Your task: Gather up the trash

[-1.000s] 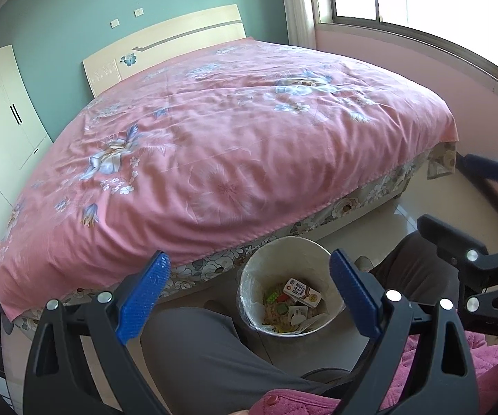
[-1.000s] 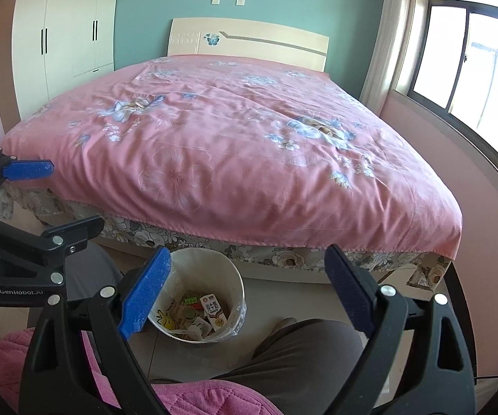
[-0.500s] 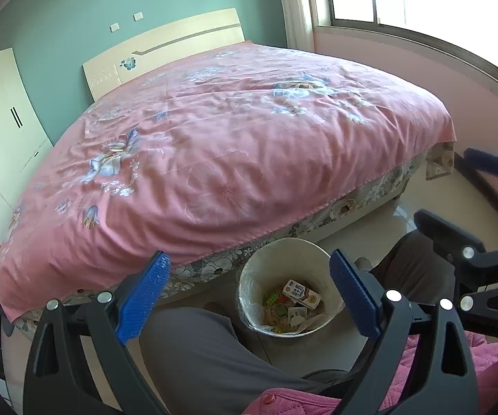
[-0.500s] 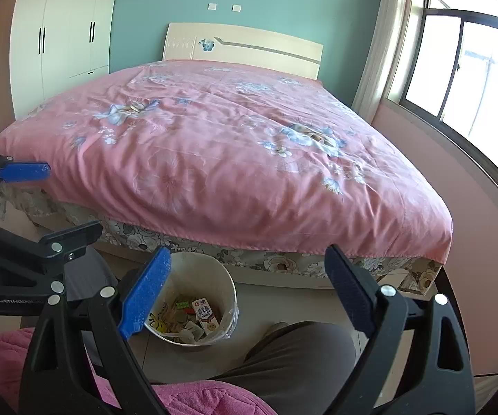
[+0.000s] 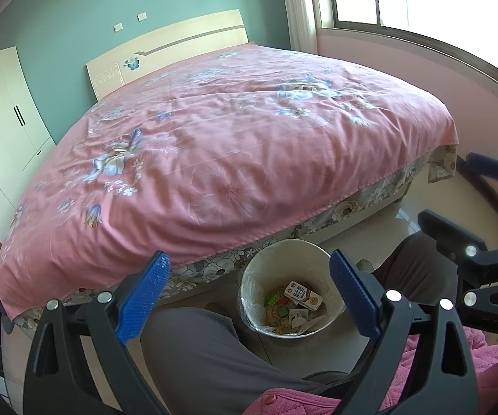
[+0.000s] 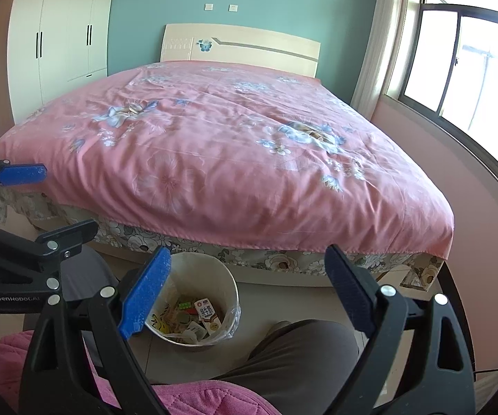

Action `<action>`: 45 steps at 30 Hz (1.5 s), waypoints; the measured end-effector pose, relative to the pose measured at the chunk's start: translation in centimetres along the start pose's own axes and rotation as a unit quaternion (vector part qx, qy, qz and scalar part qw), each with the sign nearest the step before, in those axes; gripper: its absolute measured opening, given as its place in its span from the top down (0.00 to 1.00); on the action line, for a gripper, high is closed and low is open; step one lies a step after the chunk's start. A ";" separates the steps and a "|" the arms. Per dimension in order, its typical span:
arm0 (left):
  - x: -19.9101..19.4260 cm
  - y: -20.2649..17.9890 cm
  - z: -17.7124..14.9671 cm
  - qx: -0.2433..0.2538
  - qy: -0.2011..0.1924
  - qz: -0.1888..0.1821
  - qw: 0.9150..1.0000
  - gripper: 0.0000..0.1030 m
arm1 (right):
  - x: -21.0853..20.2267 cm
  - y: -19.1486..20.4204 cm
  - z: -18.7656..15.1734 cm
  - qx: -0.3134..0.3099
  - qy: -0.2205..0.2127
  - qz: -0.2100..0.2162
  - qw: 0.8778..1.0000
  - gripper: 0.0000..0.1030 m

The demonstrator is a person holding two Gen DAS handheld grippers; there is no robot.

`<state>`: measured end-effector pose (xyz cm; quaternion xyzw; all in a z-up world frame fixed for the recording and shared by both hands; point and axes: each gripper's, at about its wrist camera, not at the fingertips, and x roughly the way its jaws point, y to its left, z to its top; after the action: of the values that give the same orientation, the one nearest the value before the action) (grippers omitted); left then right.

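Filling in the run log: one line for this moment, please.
left gripper: open, empty | right gripper: open, empty | bin: on floor by bed, holds trash | bed top: no trash seen

Left gripper [image 5: 249, 294] spread wide with nothing between its blue pads, trash bin [image 5: 249, 287] of wrappers and a small carton [image 5: 302, 295] just ahead below, pink floral bed [image 5: 231, 159] beyond, right gripper [image 5: 456, 204] alongside.
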<state>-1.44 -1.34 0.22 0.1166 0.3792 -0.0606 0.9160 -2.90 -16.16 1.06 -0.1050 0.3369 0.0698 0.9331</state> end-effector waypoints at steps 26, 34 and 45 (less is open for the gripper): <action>-0.4 0.0 0.1 -0.002 -0.008 0.002 1.000 0.08 | 0.0 0.0 -0.1 0.001 -0.001 0.000 1.000 0.14; -0.4 -0.1 0.1 -0.001 -0.009 0.001 1.000 0.08 | 0.0 0.0 -0.1 0.001 0.000 -0.001 1.000 0.14; -0.3 0.0 0.1 -0.002 -0.008 0.002 1.000 0.08 | 0.1 0.2 -0.1 0.002 0.002 0.001 1.000 0.14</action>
<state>-1.59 -1.41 0.53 0.1147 0.3715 -0.0592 0.9194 -2.92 -15.99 0.93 -0.1030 0.3387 0.0698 0.9326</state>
